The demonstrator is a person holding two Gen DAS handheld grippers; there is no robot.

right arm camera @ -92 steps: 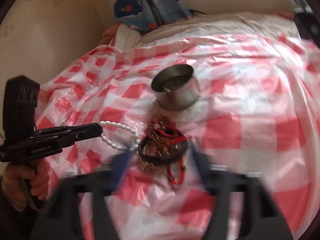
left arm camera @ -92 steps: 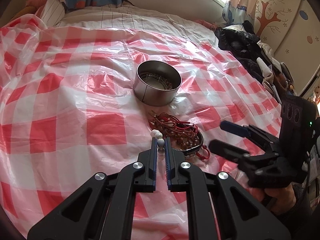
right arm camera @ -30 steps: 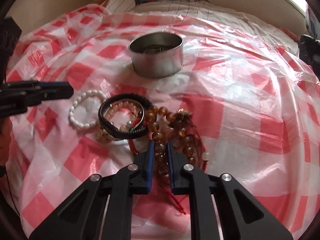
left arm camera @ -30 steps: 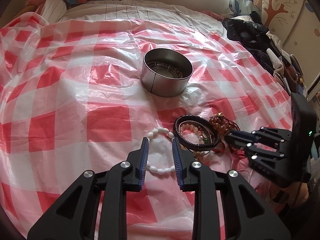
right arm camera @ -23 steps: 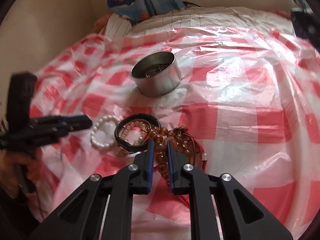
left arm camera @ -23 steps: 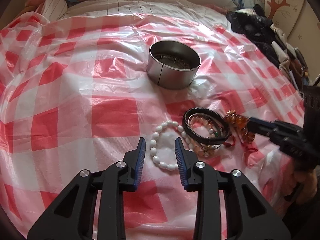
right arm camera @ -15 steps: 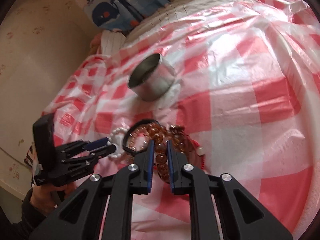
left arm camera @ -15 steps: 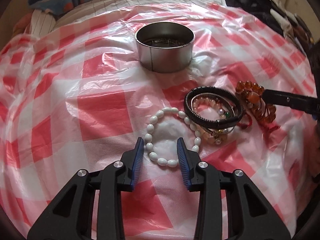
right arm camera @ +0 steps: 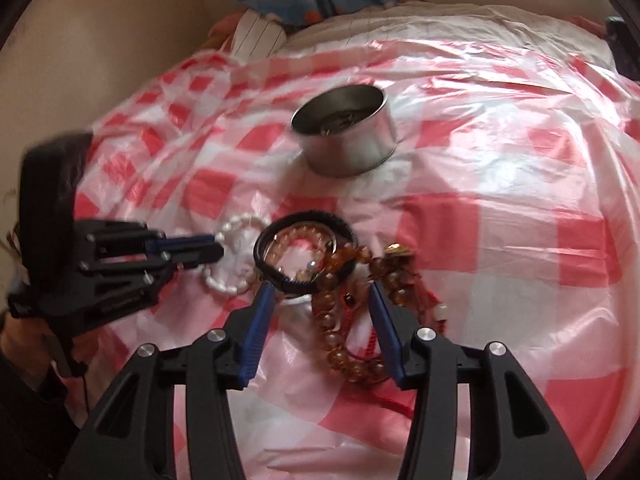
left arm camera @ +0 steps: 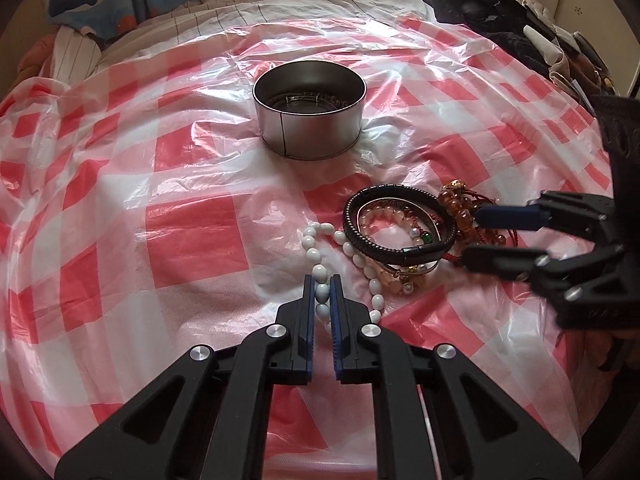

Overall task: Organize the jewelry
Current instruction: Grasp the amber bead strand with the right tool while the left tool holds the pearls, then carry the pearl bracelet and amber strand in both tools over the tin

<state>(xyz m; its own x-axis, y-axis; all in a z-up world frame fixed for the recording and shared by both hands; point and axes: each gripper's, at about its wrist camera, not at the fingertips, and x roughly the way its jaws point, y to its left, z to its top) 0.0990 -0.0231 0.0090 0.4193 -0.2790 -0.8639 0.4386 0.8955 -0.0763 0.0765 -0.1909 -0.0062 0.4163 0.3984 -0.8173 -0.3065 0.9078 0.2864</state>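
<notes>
The left gripper [left arm camera: 321,294] has just closed on the white bead bracelet [left arm camera: 340,268]: its jaws, which straddled the loop half a second ago, now pinch a few beads on the near side, and the loop has been pulled from a round ring into a narrow, stretched shape. The rest of the bracelet lies on the checked sheet [left arm camera: 192,232], its far side touching the black band [left arm camera: 400,232].

The right gripper [right arm camera: 320,292] has done the opposite. A moment ago it was clamped on the amber beads [right arm camera: 340,320]; now its jaws have spread wide and stand either side of that strand without pressing it (the right view is a little blurred, but the gap is plain). The amber beads stay tangled with the red cord [right arm camera: 424,292] beside the band.

So the hold-down on the pile is released and the white bracelet looks freed from the heap. The tin [left arm camera: 310,114], which already has something in the bottom, stands well beyond the jewelry; carrying the bracelet there seems the likely next move. The risk is the stretched loop snagging the black band as it lifts.
</notes>
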